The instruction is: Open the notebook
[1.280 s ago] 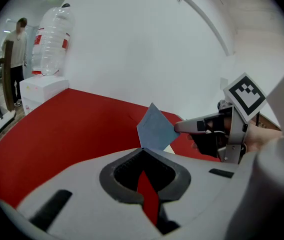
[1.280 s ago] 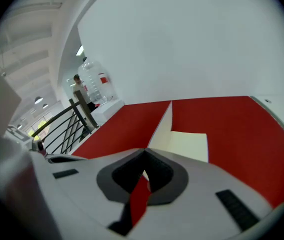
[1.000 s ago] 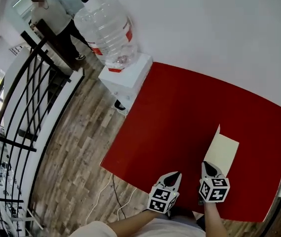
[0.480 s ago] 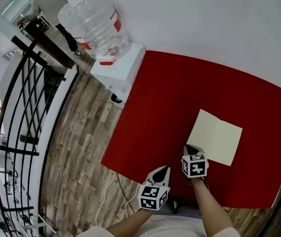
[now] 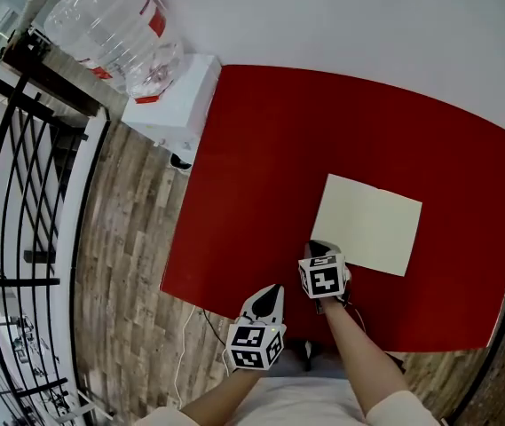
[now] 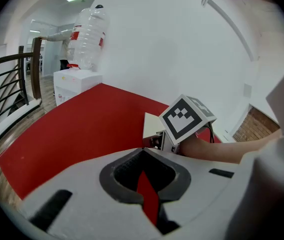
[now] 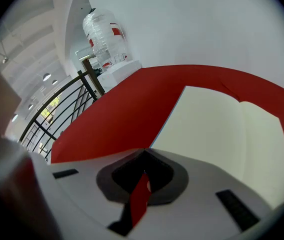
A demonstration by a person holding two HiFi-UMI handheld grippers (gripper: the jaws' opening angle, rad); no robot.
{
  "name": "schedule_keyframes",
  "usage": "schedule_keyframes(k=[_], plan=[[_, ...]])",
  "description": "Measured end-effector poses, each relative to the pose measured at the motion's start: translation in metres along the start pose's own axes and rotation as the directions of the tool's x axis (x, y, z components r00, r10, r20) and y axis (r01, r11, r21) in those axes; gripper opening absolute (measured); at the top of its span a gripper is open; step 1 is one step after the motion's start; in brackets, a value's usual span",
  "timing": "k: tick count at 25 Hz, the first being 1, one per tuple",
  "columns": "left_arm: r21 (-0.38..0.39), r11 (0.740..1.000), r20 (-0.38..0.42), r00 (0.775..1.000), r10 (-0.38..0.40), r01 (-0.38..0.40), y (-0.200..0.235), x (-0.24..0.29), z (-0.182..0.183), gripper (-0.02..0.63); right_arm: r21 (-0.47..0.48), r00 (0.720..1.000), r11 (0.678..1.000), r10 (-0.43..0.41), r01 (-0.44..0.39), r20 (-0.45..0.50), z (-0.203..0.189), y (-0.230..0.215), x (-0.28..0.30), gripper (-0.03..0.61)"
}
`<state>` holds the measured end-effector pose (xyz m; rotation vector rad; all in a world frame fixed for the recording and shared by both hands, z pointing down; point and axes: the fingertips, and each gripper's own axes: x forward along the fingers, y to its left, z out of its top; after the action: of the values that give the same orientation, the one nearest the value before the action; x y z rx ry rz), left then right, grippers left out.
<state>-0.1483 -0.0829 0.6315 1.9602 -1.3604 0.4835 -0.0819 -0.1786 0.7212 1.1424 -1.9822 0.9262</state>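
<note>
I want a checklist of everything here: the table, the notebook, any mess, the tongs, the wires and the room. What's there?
Surface: red table, flat.
Job's things: notebook lies open and flat, cream pages up.
Clutter: nothing seen.
Grippers: left tongs shut, empty, at the table's near edge; right tongs shut, empty, by the notebook's near left corner.
Cables: thin cables on the floor below the table's near edge.
Surroundings: water dispenser with a bottle, black railing, wood floor, white wall.
</note>
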Motion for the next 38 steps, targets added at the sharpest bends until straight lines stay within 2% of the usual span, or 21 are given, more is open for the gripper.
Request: schedule_keyframes(k=[9, 13, 17, 25, 30, 37, 38], plan=[[-0.007, 1.0, -0.018, 1.0, -0.004, 0.004, 0.005, 0.007, -0.005, 0.006, -0.015, 0.999, 0.999, -0.041, 0.042, 0.031, -0.003, 0.002, 0.006, 0.008], [-0.007, 1.0, -0.025, 1.0, -0.006, 0.006, 0.008, 0.009, -0.005, 0.008, -0.006, 0.999, 1.0, -0.017, 0.018, 0.047, -0.001, 0.007, 0.005, 0.012], [-0.004, 1.0, -0.029, 1.0, -0.01, 0.01, 0.008, 0.011, -0.004, 0.008, 0.039, 0.998, 0.999, 0.027, -0.03, 0.06, -0.003, 0.014, 0.005, 0.086], [-0.005, 1.0, -0.029, 1.0, -0.009, 0.009, 0.01, 0.009, -0.005, 0.008, 0.054, 0.997, 0.998, 0.026, -0.029, 0.067, -0.002, 0.013, 0.005, 0.086], [0.004, 1.0, -0.025, 1.0, -0.007, 0.008, 0.011, 0.006, -0.004, 0.006, 0.084, 0.995, 0.994, 0.064, -0.07, 0.073, -0.002, 0.013, 0.003, 0.086], [0.03, 0.999, -0.012, 1.0, -0.019, 0.02, 0.006, 0.006, 0.007, 0.008, 0.074, 0.989, 0.993, 0.088, -0.097, 0.12, 0.01, 0.014, -0.025, 0.083], [0.038, 0.999, -0.009, 1.0, -0.023, 0.023, 0.004, 0.007, 0.009, 0.006, 0.07, 0.988, 0.993, 0.085, -0.094, 0.127, 0.011, 0.013, -0.03, 0.064]])
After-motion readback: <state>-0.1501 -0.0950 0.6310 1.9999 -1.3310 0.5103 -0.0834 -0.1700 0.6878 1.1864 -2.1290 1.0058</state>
